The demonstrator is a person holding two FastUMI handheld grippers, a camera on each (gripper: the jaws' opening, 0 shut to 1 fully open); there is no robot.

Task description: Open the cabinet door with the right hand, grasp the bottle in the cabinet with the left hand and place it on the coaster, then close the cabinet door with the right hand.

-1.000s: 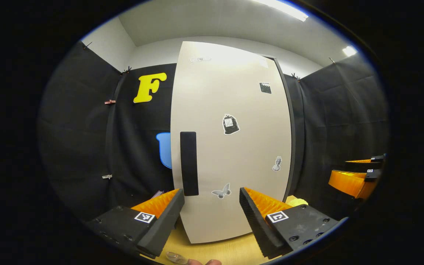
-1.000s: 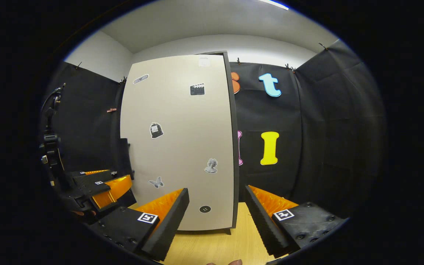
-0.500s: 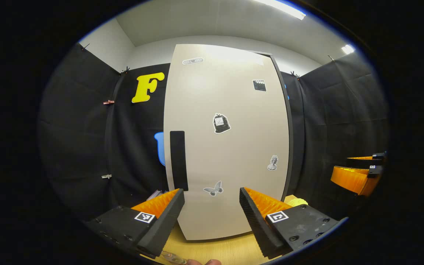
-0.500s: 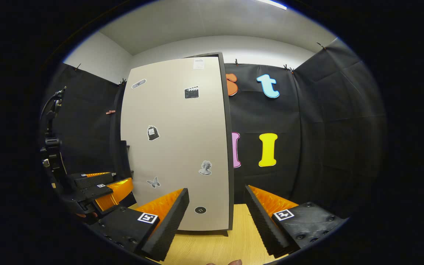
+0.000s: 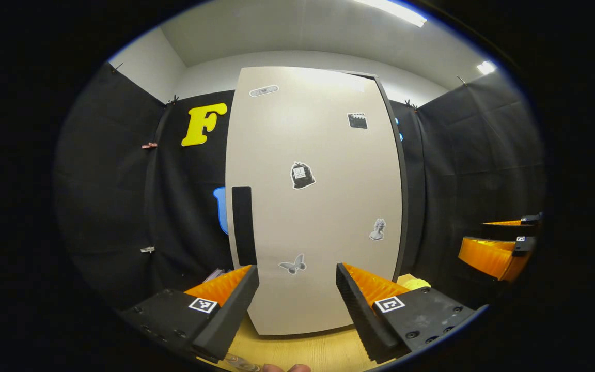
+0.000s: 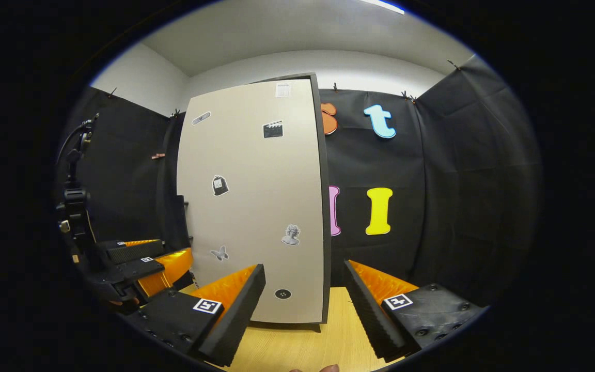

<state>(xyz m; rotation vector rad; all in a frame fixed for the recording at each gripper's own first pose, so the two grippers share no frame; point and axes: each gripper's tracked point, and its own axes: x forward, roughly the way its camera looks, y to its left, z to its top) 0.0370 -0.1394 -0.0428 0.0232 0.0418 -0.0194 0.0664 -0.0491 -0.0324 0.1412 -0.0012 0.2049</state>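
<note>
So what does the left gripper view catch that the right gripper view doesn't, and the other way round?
Left gripper view: the flat front of the tall black handle, a small yellow object low beside the cabinet, and the right gripper, open. Right gripper view: a round black sticker near the door's bottom, and the left gripper, open. Shared: the closed beige cabinet door with its butterfly sticker, on the light wooden table.

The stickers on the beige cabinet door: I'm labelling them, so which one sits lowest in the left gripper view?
The grey butterfly sticker, near the beige cabinet door's bottom. The bag sticker, bust sticker and clapperboard sticker all sit higher.
</note>
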